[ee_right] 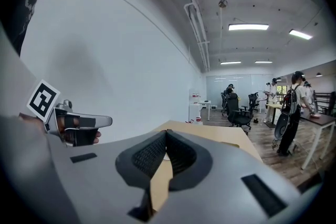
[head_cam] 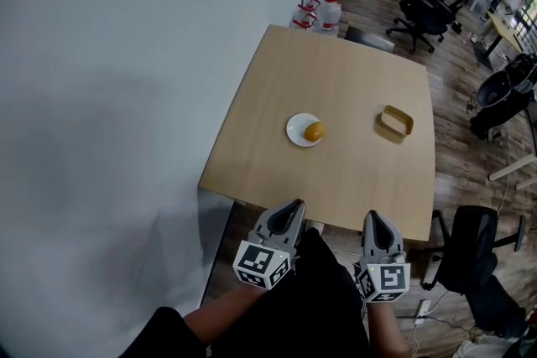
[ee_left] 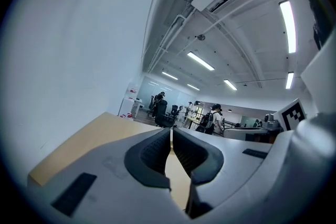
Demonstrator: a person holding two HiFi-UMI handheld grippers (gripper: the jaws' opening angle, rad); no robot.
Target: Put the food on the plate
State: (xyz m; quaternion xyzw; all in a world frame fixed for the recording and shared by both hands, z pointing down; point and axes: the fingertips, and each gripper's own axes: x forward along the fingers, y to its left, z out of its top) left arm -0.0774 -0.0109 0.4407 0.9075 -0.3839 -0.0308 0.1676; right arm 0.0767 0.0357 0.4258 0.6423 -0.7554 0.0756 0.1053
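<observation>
- While both grippers hang just short of the near edge of the bench (head_cam: pixel 352 80), neither carries anything: the left gripper (head_cam: pixel 292 210) has its jaws pressed together with nothing between them, and the right gripper (head_cam: pixel 373 220) is likewise closed and empty.
- A white plate (head_cam: pixel 294 130) sits near the middle of the bench, and a round orange food (head_cam: pixel 315 131) already rests on its right side.
- Off to the plate's right, well apart from it, lies a tan rectangular piece (head_cam: pixel 395 121) — whether it is bread or a small tray I cannot tell.
- If that piece is the food left to move, it lies straight ahead of the right gripper and a touch to its right, so the right hand looks the nearer one.
- Its long axis runs on a slant in the head view, from far-left to near-right — the jaws would likely need to open and close across the short side.
- From there, the carry to the plate would go leftward, toward the bare left half.
</observation>
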